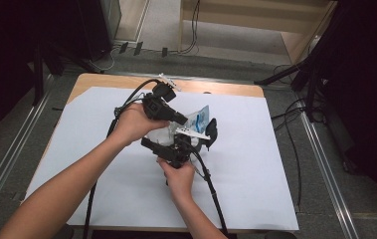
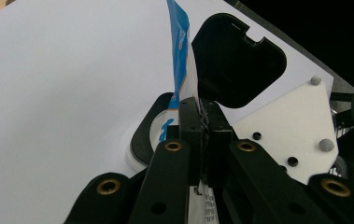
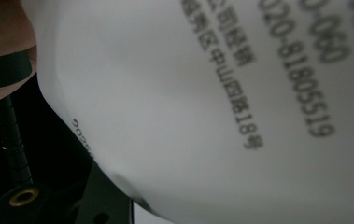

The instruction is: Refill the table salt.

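Observation:
A white plastic pouch (image 1: 198, 118) with blue print is held up over the middle of the table between both grippers. In the left gripper view my left gripper (image 2: 201, 109) is shut on the pouch's (image 2: 178, 56) thin edge, and the film stands up from its jaws. The high view has that left gripper (image 1: 185, 120) coming in from the left, angled down. My right gripper (image 1: 191, 134) sits just below and nearer, its two wide jaws on either side of the pouch's body. The right gripper view has the pouch's white face (image 3: 212, 116) with black printed text pressed close.
A large white sheet (image 1: 255, 174) covers the wooden table (image 1: 126, 79). Black cables (image 1: 211, 184) trail from both grippers toward the near edge. Dark stands and floor cables surround the table at the back and right.

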`<state>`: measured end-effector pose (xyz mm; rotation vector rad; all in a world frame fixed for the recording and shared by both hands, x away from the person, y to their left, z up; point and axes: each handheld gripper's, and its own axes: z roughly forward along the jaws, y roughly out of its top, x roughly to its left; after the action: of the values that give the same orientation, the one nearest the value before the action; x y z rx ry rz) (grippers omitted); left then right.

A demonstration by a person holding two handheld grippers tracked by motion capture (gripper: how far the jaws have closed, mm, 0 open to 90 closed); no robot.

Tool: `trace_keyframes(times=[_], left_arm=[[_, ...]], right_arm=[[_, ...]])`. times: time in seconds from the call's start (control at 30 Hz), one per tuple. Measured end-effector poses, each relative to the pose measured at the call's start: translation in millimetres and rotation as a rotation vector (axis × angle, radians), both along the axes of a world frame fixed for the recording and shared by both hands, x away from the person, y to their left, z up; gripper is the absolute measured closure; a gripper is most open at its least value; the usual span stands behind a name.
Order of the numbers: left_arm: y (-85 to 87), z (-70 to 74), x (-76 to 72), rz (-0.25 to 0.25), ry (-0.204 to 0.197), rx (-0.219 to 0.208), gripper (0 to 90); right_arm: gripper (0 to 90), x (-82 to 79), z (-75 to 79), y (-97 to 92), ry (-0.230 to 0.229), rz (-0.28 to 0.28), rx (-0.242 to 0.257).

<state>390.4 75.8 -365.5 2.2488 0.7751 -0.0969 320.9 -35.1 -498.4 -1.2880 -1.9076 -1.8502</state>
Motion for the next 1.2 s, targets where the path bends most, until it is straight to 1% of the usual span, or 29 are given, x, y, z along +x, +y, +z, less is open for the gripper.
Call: trace_keyframes(times=[0.13,0.2,0.33,0.37,0.4,0.43,0.53,0.67,0.77,0.8,0.83,0.9,0.93,0.97,1.0,1.03,1.2], left_arm=[[1.7,-0.4,-0.2,-0.004,-0.002,-0.004,90.0],[4.4,-2.6,-1.1,0.0,0.001,-0.021,90.0],[9.4,-6.6,-1.3,0.005,0.003,-0.032,90.0],[10.8,-6.8,-1.4,0.003,0.004,-0.029,90.0],[11.7,-7.5,-1.8,0.005,0.008,-0.039,90.0],[12.9,-7.4,-1.8,0.004,0.004,-0.037,90.0],[15.6,-7.1,-2.6,0.0,0.001,-0.052,90.0],[15.3,-6.4,-3.3,0.004,0.001,-0.052,90.0],[12.4,-7.3,-3.0,0.005,0.004,-0.053,90.0],[12.4,-7.3,-3.0,0.005,0.004,-0.053,90.0],[12.0,-7.3,-2.7,0.005,0.0,-0.051,90.0],[11.6,-7.0,-2.1,0.002,0.004,-0.055,89.9],[10.6,-6.7,-2.2,0.008,0.004,-0.062,89.8],[10.4,-6.1,-2.1,0.007,0.004,-0.062,89.7],[10.3,-5.2,-2.0,0.005,0.004,-0.057,89.5],[10.3,-5.2,-2.0,0.005,0.004,-0.057,89.3],[8.0,-0.6,-2.0,-0.005,-0.001,-0.053,87.9]], right_arm=[[56.4,0.1,-0.1,0.0,-0.006,-0.001,-0.013],[56.4,-0.6,-0.3,-0.4,-0.011,0.003,-0.037],[56.5,-1.4,-2.5,0.7,-0.026,-0.002,-0.083],[56.6,-1.6,-3.0,0.9,-0.03,-0.004,-0.095],[56.6,-1.8,-3.4,1.3,-0.033,-0.008,-0.104],[56.6,-2.2,-3.5,1.6,-0.034,-0.007,-0.11],[56.7,-3.1,-2.9,2.2,-0.041,-0.015,-0.122],[56.7,-3.3,-2.6,1.8,-0.049,-0.018,-0.13],[56.9,-3.5,-2.5,2.2,-0.032,-0.019,-0.099],[56.9,-3.5,-2.5,2.2,-0.032,-0.019,-0.099],[56.9,-3.1,-2.6,2.3,-0.027,-0.016,-0.079],[56.9,-2.9,-1.9,1.8,-0.016,-0.007,-0.054],[56.9,-3.3,-1.1,1.9,0.0,-0.003,-0.032],[56.9,-3.2,-0.6,1.6,0.005,0.001,-0.018],[56.9,-3.1,-0.3,1.4,0.008,0.002,-0.011],[56.9,-3.1,-0.3,1.4,0.008,0.002,-0.011],[56.9,-2.5,0.9,0.1,0.009,0.002,0.022]])
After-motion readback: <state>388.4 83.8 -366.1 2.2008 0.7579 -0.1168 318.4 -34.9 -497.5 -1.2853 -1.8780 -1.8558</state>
